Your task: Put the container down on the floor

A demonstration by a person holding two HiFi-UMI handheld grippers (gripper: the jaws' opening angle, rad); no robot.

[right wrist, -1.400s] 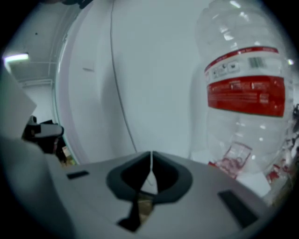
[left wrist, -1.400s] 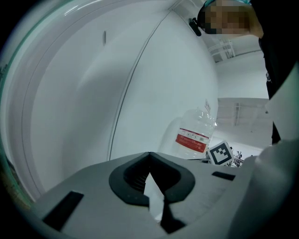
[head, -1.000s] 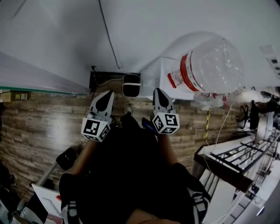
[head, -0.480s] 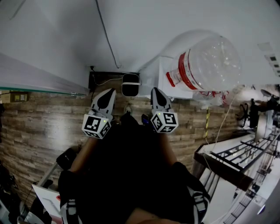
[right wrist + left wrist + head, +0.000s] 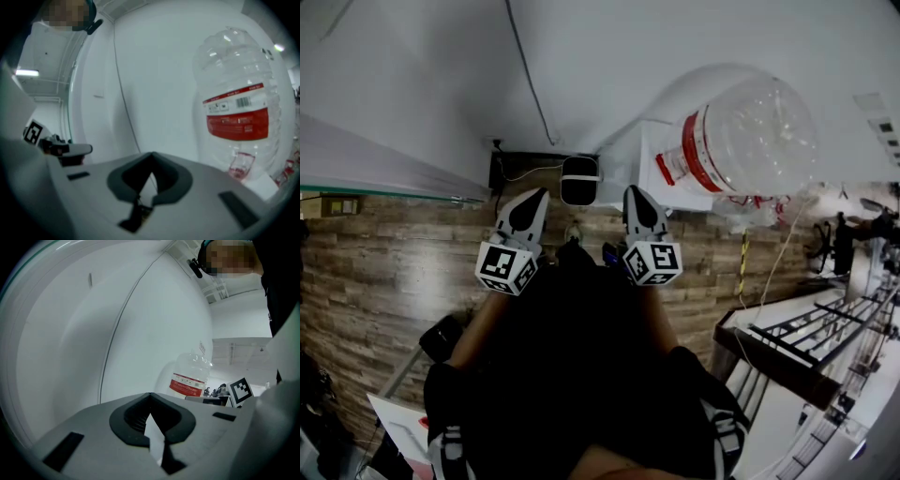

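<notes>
Both pairs of jaws are closed with nothing in them. The left gripper (image 5: pixel 541 193) and the right gripper (image 5: pixel 631 191) are side by side, well apart from the big clear bottle (image 5: pixel 748 136). It sits on a white stand (image 5: pixel 649 173), above the wood floor (image 5: pixel 384 262). It looks empty, so probably light, but wide, smooth and bendy. The narrow end by the red label looks best to grab.
</notes>
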